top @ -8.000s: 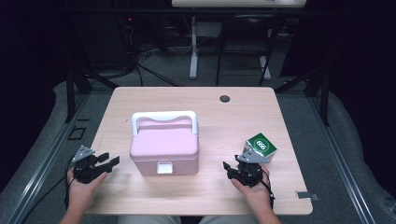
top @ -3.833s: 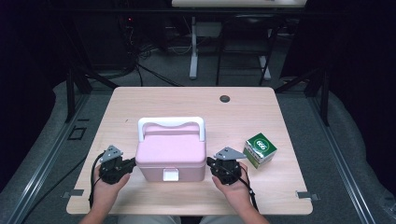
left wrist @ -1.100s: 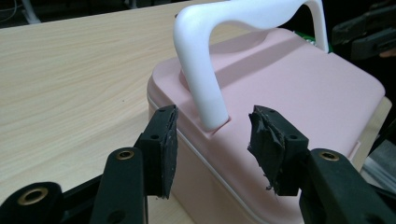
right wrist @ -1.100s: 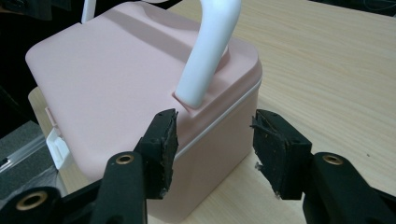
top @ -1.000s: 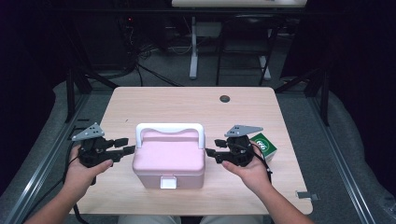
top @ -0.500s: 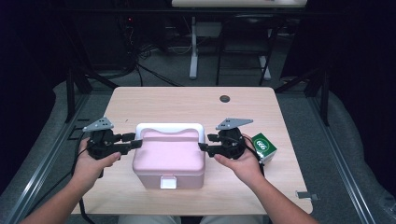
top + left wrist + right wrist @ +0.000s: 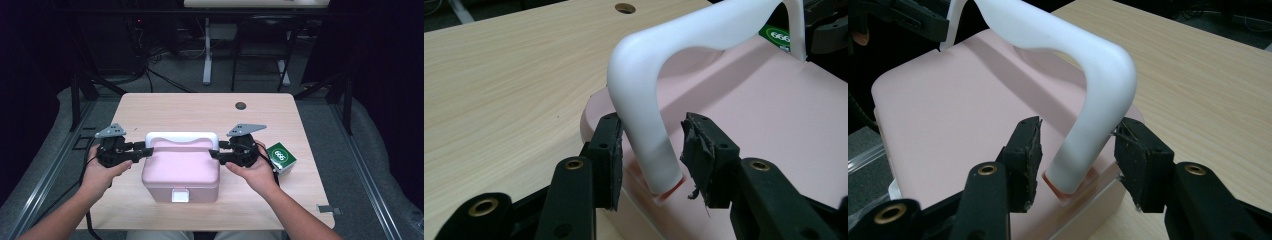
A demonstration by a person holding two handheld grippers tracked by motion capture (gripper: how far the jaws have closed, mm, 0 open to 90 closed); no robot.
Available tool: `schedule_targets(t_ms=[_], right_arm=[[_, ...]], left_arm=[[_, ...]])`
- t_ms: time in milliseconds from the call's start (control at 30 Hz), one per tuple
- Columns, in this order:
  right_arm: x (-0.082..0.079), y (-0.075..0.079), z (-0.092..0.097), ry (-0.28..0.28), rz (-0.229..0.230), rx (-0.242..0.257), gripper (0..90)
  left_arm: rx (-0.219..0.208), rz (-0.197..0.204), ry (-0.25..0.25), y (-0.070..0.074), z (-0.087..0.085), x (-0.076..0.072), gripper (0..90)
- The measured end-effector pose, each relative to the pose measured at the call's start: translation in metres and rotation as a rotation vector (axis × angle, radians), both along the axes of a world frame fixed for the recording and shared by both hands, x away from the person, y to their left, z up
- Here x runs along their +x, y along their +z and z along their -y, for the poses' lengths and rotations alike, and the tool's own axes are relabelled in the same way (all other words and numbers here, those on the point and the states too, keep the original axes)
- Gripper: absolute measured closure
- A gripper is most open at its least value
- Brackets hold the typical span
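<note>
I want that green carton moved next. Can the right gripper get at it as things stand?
Probably yes: the green carton stands in the open just beside the right gripper, whose jaws straddle the white handle without clamping it.

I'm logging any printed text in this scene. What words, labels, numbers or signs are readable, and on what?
"666": white figures in a white oval on the green box, clearest in the high view.
"666": the same mark, cut off at the frame edge, behind the white handle in the left gripper view.
The pink case and its clasp show no readable text.

One pink box [image 7: 180, 170], one green carton [image 7: 281, 157], two tools.
</note>
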State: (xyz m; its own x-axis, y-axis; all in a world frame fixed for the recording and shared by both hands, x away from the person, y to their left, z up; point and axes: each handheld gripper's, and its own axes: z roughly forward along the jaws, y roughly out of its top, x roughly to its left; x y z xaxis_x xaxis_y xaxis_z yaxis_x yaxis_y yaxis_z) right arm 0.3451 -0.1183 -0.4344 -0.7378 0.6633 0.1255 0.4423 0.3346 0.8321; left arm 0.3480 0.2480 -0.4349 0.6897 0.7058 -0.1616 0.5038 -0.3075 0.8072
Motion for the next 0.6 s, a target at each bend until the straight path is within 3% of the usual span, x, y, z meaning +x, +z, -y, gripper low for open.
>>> schedule_targets(t_ms=[267,600], right_arm=[[-0.005,0.006,0.0,0.009,0.016,0.006,58.3],[-0.01,0.011,-0.002,0.007,0.052,-0.042,71.6]], left_arm=[[0.021,0.011,-0.013,0.008,0.001,-0.006,62.3],[0.054,0.023,-0.019,0.012,-0.001,-0.011,71.8]])
